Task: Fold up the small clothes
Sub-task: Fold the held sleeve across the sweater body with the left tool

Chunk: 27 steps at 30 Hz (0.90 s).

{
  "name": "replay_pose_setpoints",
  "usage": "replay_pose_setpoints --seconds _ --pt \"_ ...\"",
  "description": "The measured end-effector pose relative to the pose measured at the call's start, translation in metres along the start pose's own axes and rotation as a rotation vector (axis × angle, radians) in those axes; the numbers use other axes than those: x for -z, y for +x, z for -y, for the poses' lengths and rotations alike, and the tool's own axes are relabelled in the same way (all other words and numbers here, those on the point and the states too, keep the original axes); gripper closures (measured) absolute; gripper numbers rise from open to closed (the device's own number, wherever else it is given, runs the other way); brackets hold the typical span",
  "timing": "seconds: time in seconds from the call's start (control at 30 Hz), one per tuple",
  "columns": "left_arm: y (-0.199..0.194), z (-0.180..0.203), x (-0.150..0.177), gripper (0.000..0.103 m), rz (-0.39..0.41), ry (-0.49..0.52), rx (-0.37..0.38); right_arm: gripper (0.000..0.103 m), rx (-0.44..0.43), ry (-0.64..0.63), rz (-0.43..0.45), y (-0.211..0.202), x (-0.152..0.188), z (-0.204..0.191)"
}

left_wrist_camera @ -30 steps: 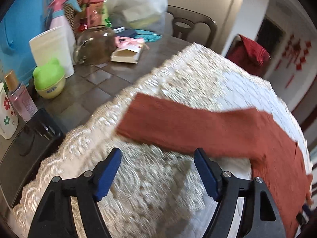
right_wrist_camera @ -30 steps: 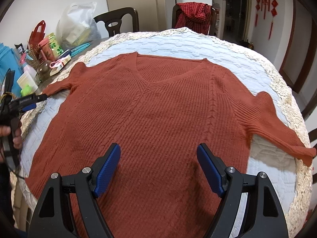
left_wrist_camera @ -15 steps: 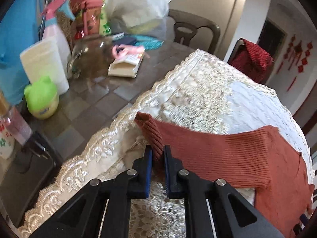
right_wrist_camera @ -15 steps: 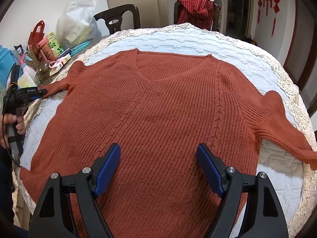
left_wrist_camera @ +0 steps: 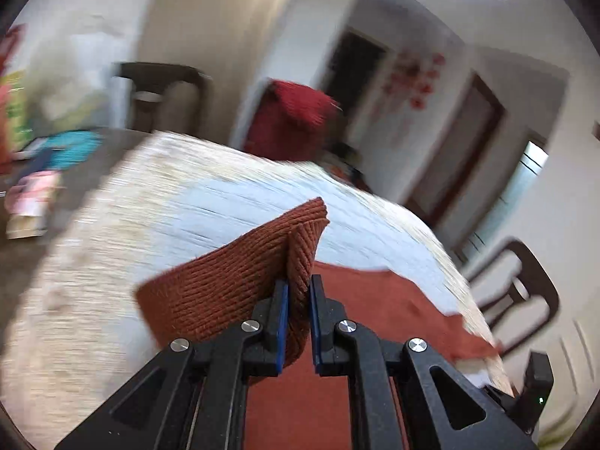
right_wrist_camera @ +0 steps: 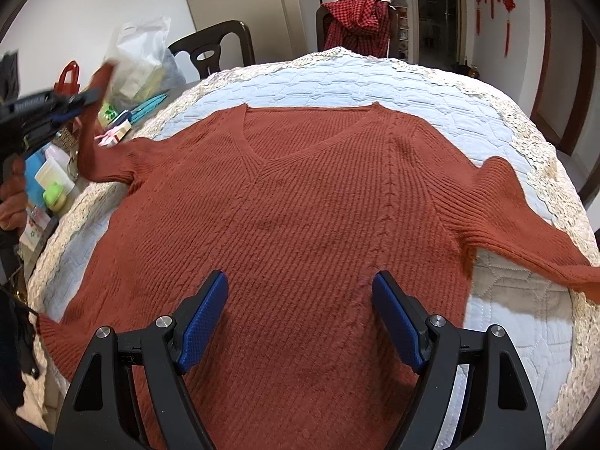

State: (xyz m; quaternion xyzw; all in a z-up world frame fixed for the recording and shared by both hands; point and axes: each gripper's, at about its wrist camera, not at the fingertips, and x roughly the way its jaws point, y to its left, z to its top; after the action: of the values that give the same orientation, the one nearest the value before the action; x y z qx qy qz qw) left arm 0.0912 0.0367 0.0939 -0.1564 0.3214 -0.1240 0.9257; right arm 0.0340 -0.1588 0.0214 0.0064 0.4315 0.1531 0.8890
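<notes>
A rust-red knitted V-neck sweater [right_wrist_camera: 307, 202] lies face up on the quilted white table cover [right_wrist_camera: 337, 82]. Its right sleeve [right_wrist_camera: 525, 232] reaches to the table's right edge. My left gripper [left_wrist_camera: 299, 288] is shut on the cuff of the left sleeve [left_wrist_camera: 240, 277] and holds it lifted above the table; it also shows in the right wrist view [right_wrist_camera: 93, 93] at the far left, with the sleeve [right_wrist_camera: 90, 142] hanging from it. My right gripper [right_wrist_camera: 300, 300] is open and empty, just above the sweater's lower front.
Clutter stands on the table's left part: a plastic bag [right_wrist_camera: 138, 63], a green lidded jar [right_wrist_camera: 54, 195], boxes and bottles. Dark chairs [right_wrist_camera: 213, 48] stand behind the table, one with a red checked cloth [right_wrist_camera: 356, 18]. A lace border [right_wrist_camera: 543, 157] runs round the cover.
My left gripper closed on the left sleeve's cuff, then lifted it up off the table and swung toward the sweater's body. My right gripper stayed open over the lower front.
</notes>
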Motion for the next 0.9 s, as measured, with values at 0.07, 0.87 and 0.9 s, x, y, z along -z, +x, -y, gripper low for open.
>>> replay_pose_setpoints --seconds 0.07,0.87,0.9 --pt "0.026 0.017 0.011 0.091 -0.080 0.035 0.078 0.024 0.003 0.010 0.001 -0.003 0.001 0.003" --pt "0.038 -0.068 0.035 0.063 -0.163 0.037 -0.218 0.064 -0.091 0.033 -0.050 0.060 -0.050 -0.012" --pt "0.044 -0.066 0.036 0.063 -0.165 0.046 -0.225 0.083 -0.093 0.023 -0.048 0.059 -0.052 -0.015"
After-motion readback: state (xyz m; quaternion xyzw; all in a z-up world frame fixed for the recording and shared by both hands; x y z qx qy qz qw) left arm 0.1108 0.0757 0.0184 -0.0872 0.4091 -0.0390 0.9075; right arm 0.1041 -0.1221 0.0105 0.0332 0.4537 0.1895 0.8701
